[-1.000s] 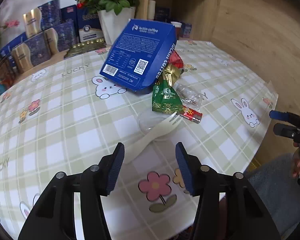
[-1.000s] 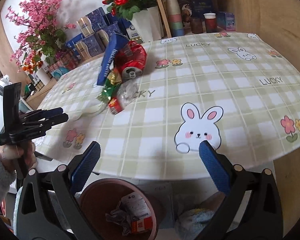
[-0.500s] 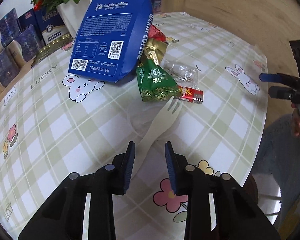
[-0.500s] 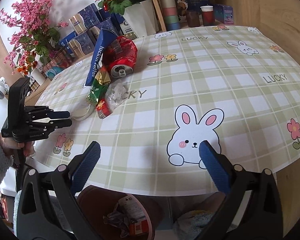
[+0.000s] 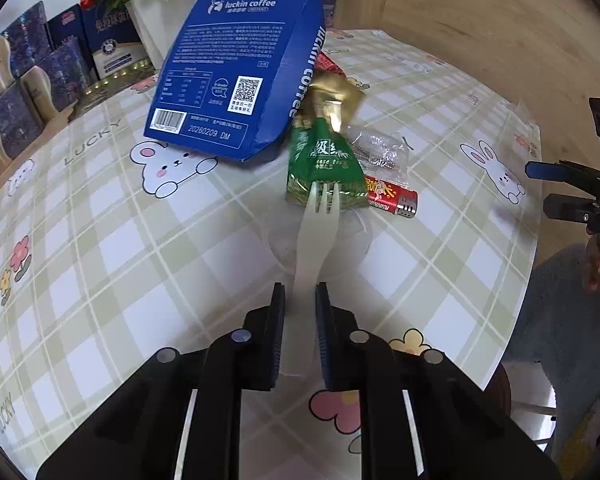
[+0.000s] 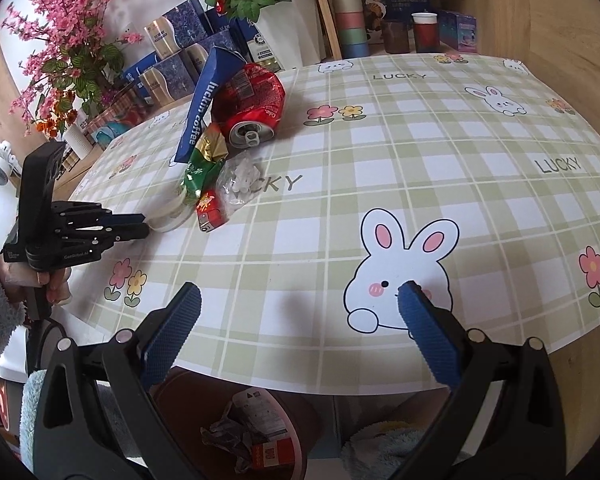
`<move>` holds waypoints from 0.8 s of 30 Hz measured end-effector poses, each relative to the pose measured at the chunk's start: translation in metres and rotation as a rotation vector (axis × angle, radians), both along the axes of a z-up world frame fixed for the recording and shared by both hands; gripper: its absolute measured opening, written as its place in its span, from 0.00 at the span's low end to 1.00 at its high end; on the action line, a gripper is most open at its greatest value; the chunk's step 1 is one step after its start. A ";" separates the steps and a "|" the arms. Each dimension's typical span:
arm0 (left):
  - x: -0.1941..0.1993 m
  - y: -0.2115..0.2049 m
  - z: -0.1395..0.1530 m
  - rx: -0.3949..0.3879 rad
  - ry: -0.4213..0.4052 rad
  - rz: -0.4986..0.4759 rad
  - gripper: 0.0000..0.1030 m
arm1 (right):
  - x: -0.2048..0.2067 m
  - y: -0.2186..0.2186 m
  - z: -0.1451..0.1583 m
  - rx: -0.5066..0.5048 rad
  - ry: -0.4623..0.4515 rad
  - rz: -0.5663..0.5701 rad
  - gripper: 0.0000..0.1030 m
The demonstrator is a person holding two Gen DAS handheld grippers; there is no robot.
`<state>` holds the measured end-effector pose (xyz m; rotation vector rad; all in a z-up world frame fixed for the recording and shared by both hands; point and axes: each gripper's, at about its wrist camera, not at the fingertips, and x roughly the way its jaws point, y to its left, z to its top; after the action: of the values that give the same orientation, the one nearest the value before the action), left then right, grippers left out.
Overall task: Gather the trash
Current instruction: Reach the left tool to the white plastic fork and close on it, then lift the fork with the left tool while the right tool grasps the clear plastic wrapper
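Note:
My left gripper (image 5: 299, 304) is shut on the handle of a white plastic fork (image 5: 318, 224), whose tines point at a green tea packet (image 5: 324, 164). Beside it lie a red lighter (image 5: 392, 198), a clear wrapper (image 5: 380, 150) and a blue Luckin coffee box (image 5: 236, 76). A crushed red can (image 6: 250, 108) lies behind the box. My right gripper (image 6: 300, 300) is open and empty at the table's front edge, above a brown trash bin (image 6: 188, 400) that holds wrappers. The left gripper also shows in the right wrist view (image 6: 142, 226).
The table (image 6: 440, 152) has a green plaid cloth with rabbits. A white flower pot (image 6: 292, 32), blue gift boxes (image 6: 172, 60), stacked cups (image 6: 350, 20) and pink blossoms (image 6: 60, 40) stand behind it. A wooden wall (image 5: 480, 20) rises on the right.
My left gripper moved forward over the fork handle and closed on it. My right gripper moved a little closer to the table and stayed open.

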<state>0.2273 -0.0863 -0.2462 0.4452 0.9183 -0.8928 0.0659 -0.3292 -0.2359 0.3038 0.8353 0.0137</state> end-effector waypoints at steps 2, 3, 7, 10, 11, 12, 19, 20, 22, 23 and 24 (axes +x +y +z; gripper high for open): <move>-0.004 0.005 0.001 -0.015 0.003 0.019 0.14 | 0.001 0.000 0.001 -0.001 -0.002 0.001 0.94; -0.007 0.010 0.002 -0.033 0.011 0.036 0.14 | 0.002 0.000 0.001 -0.001 -0.002 0.002 0.94; -0.016 0.025 0.008 -0.088 0.021 0.106 0.14 | 0.008 0.002 0.002 0.001 -0.003 0.014 0.94; -0.020 0.044 0.017 -0.162 0.025 0.212 0.14 | 0.016 0.006 0.004 -0.002 -0.017 0.030 0.94; -0.021 0.051 0.020 -0.194 0.030 0.255 0.14 | 0.021 0.008 0.005 -0.002 -0.027 0.041 0.94; -0.021 0.055 0.021 -0.217 0.036 0.288 0.14 | 0.024 0.009 0.006 0.000 -0.034 0.048 0.94; -0.029 0.072 0.023 -0.311 0.062 0.457 0.14 | 0.075 0.032 0.009 -0.023 -0.052 0.145 0.74; -0.031 0.073 0.023 -0.319 0.063 0.468 0.14 | 0.083 0.034 0.009 -0.021 -0.047 0.151 0.73; -0.036 0.073 0.025 -0.331 0.060 0.491 0.14 | 0.104 0.039 0.005 -0.018 -0.027 0.159 0.70; -0.037 0.074 0.025 -0.337 0.061 0.499 0.14 | 0.116 0.041 0.002 -0.028 -0.007 0.156 0.64; -0.038 0.075 0.025 -0.339 0.059 0.504 0.14 | 0.125 0.043 0.000 -0.034 0.007 0.150 0.62</move>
<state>0.1895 -0.0111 -0.2212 -0.1063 0.8578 -0.5814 0.1904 -0.2863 -0.2357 0.2089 0.8629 0.1387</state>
